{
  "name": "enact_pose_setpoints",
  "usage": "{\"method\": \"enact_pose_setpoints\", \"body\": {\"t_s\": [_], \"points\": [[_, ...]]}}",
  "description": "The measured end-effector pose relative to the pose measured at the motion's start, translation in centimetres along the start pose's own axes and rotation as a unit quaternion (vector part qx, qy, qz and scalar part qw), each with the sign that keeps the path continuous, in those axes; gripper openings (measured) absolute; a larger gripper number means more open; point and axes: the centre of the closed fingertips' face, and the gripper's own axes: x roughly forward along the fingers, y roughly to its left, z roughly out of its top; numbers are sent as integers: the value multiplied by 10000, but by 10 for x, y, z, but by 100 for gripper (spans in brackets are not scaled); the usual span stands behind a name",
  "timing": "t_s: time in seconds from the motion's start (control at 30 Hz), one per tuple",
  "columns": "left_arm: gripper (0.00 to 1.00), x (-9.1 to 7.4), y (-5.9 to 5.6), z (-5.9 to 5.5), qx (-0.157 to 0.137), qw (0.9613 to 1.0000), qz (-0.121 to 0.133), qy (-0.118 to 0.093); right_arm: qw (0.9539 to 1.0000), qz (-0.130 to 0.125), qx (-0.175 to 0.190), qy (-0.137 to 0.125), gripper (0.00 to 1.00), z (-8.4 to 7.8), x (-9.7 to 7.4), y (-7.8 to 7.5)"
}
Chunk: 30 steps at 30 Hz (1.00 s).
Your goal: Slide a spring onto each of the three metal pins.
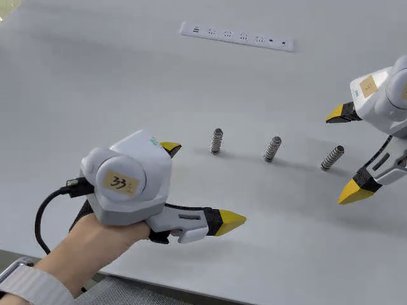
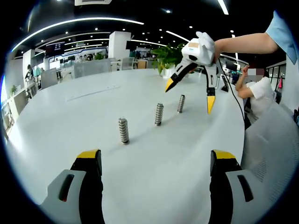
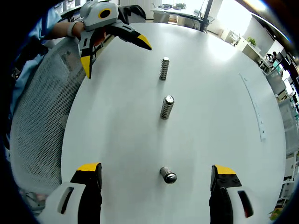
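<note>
Springs on a white table, seen from three cameras.

Head view, left to right: a hand (image 1: 95,238) holds the left gripper (image 1: 200,184). It has a smooth white plastic body, a black cable (image 1: 41,219) at the rear and two black jaws tipped with yellow wedges. The jaws are spread wide and carry nothing. Beyond them stand the left spring (image 1: 217,140), the middle spring (image 1: 273,149) and the right spring (image 1: 332,157). They are tight grey metal coils set apart in a row, and the right one looks tilted. The right gripper (image 1: 343,153), of the same make, is likewise spread wide and empty, its tips near the right spring. The table (image 1: 127,76) is matt and plain, and a white power strip (image 1: 236,36) lies at its far side.

Left gripper view: the row runs away from the jaws, with the left spring nearest and the right gripper above the far end. The room is an open office with strip lights overhead and green plants (image 2: 170,53) behind the table.

Right gripper view: the camera looks steeply down, so the rounded metal heads of the pins (image 3: 169,99) show on top of the coils; the head view leaves these hard to make out. Each spring seems to sit over its pin. The right spring stands between this gripper's jaws, clear of both. A grey mesh chair (image 3: 37,116) stands beside the table's curved edge.
</note>
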Motion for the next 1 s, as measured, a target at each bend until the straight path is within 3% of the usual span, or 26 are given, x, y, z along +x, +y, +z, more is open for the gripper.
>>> {"method": "enact_pose_setpoints", "body": {"t_s": [0.13, 0.3, 0.43, 0.57, 0.63, 0.67, 0.77, 0.83, 0.9, 0.93, 1.0], "points": [[96, -1, 0, 1, 0, 10000, 14, -6, 9998, -66, 145, -108, 99, -3, -7, 9], [96, -2, 0, 1, -7, 10000, 43, -11, 9971, -208, 530, -497, 99, 1, -16, 19], [95, -4, 3, 0, 14, 10000, 56, 13, 9914, -327, 933, -854, 99, 1, -22, 33], [95, -5, 4, 1, -7, 10000, 60, 3, 9866, -514, 1175, -1013, 98, -7, -25, 47], [95, -6, 4, 5, -72, 10000, 33, -57, 9799, -714, 1399, -1228, 99, -8, -28, 53], [95, -7, 3, 7, -112, 9999, 2, -99, 9741, -801, 1603, -1376, 99, -8, -30, 56], [95, -9, 4, 5, 119, 9999, 67, -13, 9652, -938, 1866, -1576, 99, -12, -34, 66], [95, -10, 4, 5, 61, 10000, 65, -17, 9612, -1036, 1970, -1627, 99, -16, -36, 72], [95, -10, 4, 5, 50, 10000, 75, -34, 9508, -1235, 2197, -1802, 99, -16, -40, 72], [95, -11, 4, 5, 74, 9999, 96, -32, 9408, -1324, 2410, -1983, 99, -15, -43, 74], [95, -12, 4, 7, 70, 9999, 119, -57, 9258, -1455, 2675, -2243, 99, -14, -47, 76]]}}
